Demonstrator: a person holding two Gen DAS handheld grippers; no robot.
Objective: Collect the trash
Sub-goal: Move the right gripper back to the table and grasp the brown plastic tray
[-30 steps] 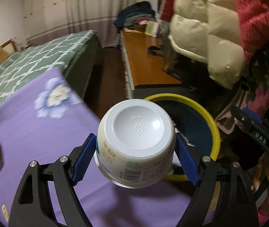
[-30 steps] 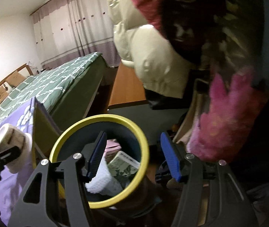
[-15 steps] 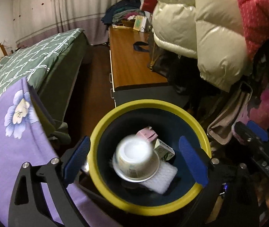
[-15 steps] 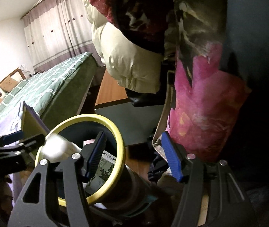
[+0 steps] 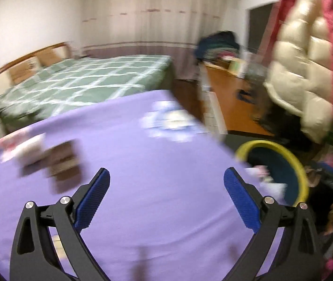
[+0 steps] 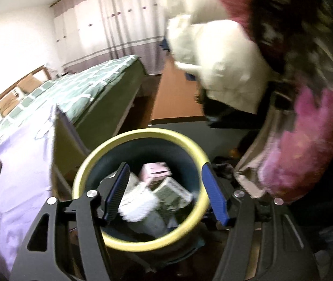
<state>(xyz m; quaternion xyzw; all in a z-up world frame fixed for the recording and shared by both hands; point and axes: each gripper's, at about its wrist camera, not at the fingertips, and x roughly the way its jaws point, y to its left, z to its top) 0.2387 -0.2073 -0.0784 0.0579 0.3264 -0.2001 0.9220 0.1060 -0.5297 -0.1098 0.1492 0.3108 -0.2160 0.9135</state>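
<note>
Dropped cup gone, left claw [image 5: 166, 182] gapes empty over purple cloth [image 5: 166, 210].

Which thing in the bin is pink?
The little box at the back of the bin. The carton beside it is greenish, and the pieces in front are white.

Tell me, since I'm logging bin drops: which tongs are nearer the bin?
Right. The right tongs hang over the bin; the left tongs are over the purple cloth beside it.
</note>
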